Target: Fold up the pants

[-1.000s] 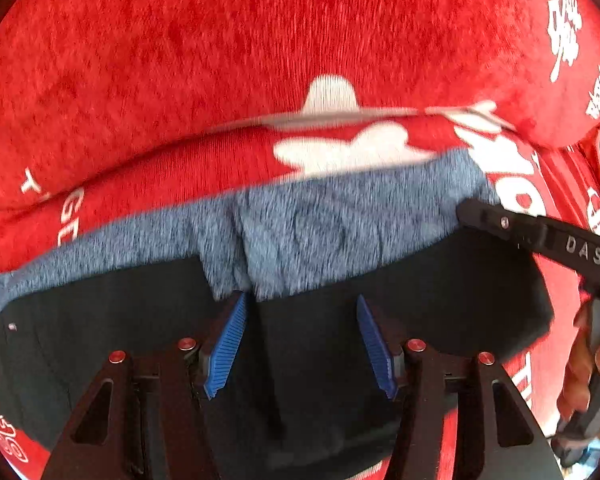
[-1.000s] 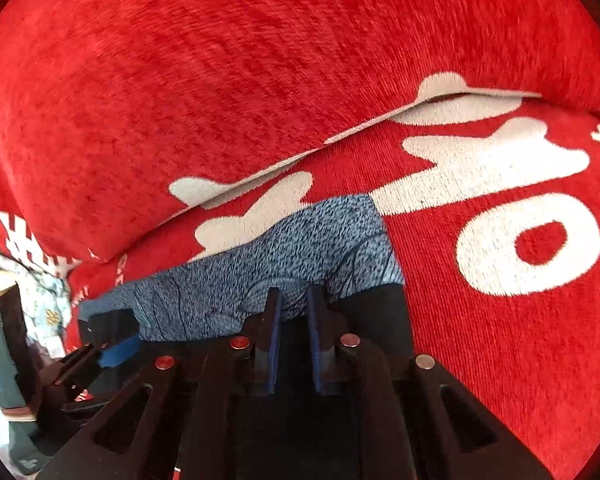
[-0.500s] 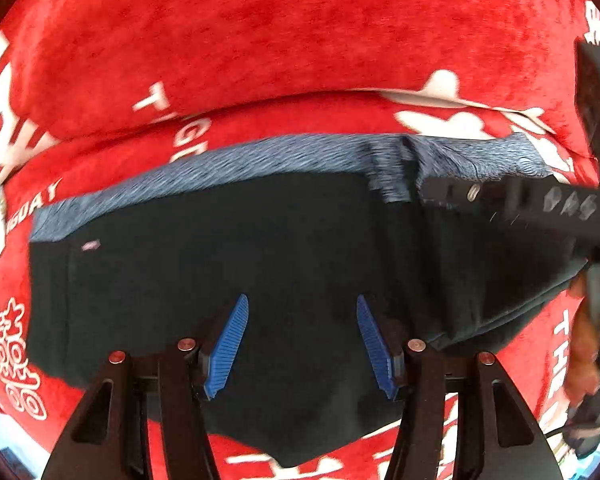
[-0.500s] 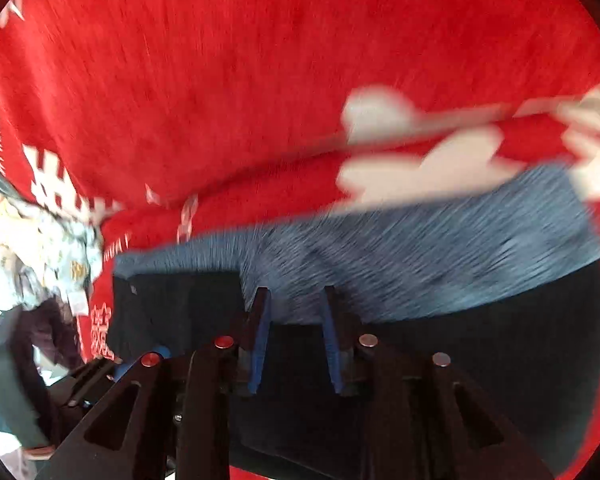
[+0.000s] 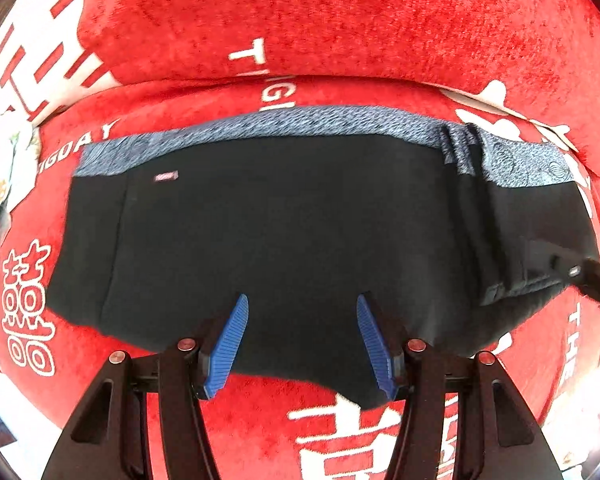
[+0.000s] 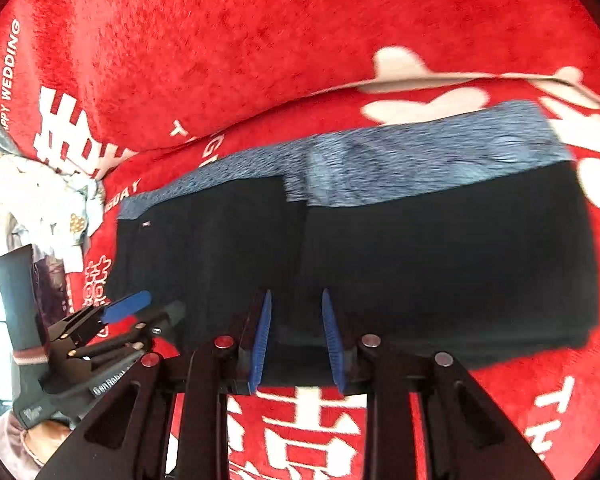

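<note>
From the left wrist, the pants [image 5: 284,236] are being seen lying flat on the red blanket [image 5: 340,32], black cloth with a blue-grey waistband [image 5: 320,122] along the far edge. The left gripper [image 5: 300,340] is being held over the near hem, its blue pads spread wide with nothing between them.

From the right wrist, the right gripper [image 6: 296,340] is being held above the near edge of the pants [image 6: 420,272], its pads parted and seemingly empty. The cloth is being judged soft, light and limp; a doubled edge or corner is probably best pinched, since single layers may slip or sag.
</note>
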A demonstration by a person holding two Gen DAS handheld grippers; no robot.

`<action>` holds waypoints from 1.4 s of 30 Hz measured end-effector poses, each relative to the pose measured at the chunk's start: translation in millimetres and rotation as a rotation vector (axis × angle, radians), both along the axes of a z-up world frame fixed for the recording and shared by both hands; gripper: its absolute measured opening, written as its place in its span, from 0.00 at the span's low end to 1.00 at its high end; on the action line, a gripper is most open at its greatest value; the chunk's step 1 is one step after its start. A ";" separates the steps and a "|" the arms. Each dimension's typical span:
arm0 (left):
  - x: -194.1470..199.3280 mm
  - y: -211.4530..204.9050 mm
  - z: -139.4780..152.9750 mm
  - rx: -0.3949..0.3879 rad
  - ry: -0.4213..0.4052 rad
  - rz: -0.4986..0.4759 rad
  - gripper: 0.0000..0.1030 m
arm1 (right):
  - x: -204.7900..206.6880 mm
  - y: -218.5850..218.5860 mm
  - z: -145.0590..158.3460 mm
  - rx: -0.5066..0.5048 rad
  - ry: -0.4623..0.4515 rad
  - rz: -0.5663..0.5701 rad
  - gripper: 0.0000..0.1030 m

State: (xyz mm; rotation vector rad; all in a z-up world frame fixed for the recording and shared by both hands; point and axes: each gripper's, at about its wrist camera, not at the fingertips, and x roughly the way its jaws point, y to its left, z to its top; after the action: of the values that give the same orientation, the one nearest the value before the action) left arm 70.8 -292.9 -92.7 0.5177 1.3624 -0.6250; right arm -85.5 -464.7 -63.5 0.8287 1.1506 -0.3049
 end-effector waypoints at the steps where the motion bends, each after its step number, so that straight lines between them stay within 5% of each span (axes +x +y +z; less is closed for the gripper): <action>1: -1.1 1.7 0.5 0.003 0.000 0.003 0.56 | -4.4 -2.1 2.2 -0.015 0.005 -0.009 0.30; 12: -24.8 19.9 11.1 0.020 0.054 0.017 0.57 | -28.7 30.6 -0.8 0.047 0.102 0.018 0.49; 16: -24.0 31.2 17.6 -0.008 0.045 0.042 0.89 | -31.4 51.0 -2.6 0.064 0.121 0.032 0.52; 28: 5.6 72.3 10.1 0.006 0.072 0.104 0.89 | 8.2 89.0 5.2 -0.022 0.170 0.116 0.78; 32: 18.1 88.2 6.6 0.013 0.075 0.115 0.89 | 24.7 103.1 11.5 -0.078 0.157 0.151 1.00; 42: 39.8 117.1 -4.1 0.031 0.104 0.165 0.89 | 54.6 130.2 9.9 -0.072 0.194 0.217 1.00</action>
State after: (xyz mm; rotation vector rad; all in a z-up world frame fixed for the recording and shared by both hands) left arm 110.6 -175.8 -96.7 0.3974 1.4986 -0.5020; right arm -30.9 -334.4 -53.5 0.6139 1.3910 -0.2490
